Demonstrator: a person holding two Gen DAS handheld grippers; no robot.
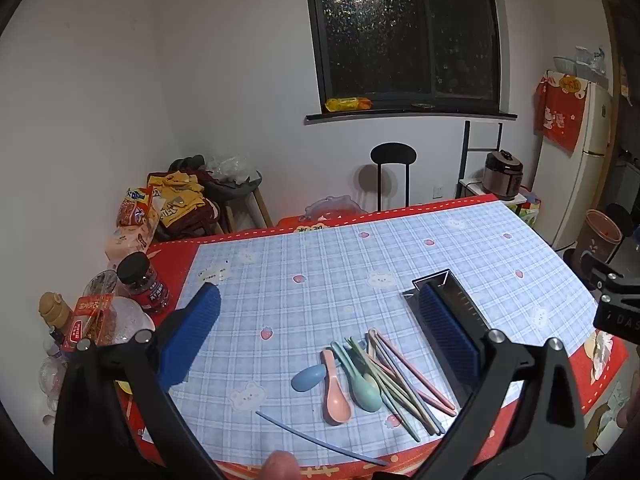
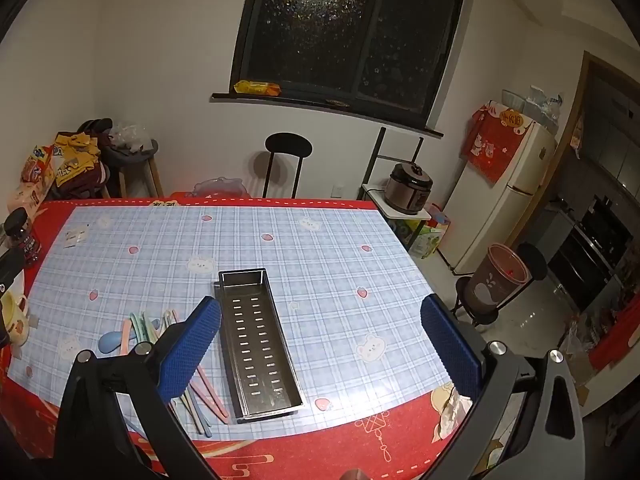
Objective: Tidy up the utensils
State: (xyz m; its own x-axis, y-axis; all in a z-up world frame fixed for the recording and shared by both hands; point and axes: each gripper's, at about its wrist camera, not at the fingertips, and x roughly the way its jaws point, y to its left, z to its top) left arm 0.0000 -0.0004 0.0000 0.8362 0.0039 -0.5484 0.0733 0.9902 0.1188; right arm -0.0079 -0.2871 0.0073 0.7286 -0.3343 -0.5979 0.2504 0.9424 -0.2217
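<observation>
A pile of pastel utensils lies on the checked tablecloth: a blue spoon, a pink spoon, a green spoon and several chopsticks. One blue chopstick lies apart near the front edge. A perforated metal tray stands to the right of the pile, empty; it also shows in the left wrist view. My left gripper is open above the pile. My right gripper is open above the tray. The pile also shows in the right wrist view.
Jars, a bottle and snack packs crowd the table's left edge. A black chair stands behind the table. A rice cooker, a fridge and a brown bin stand to the right.
</observation>
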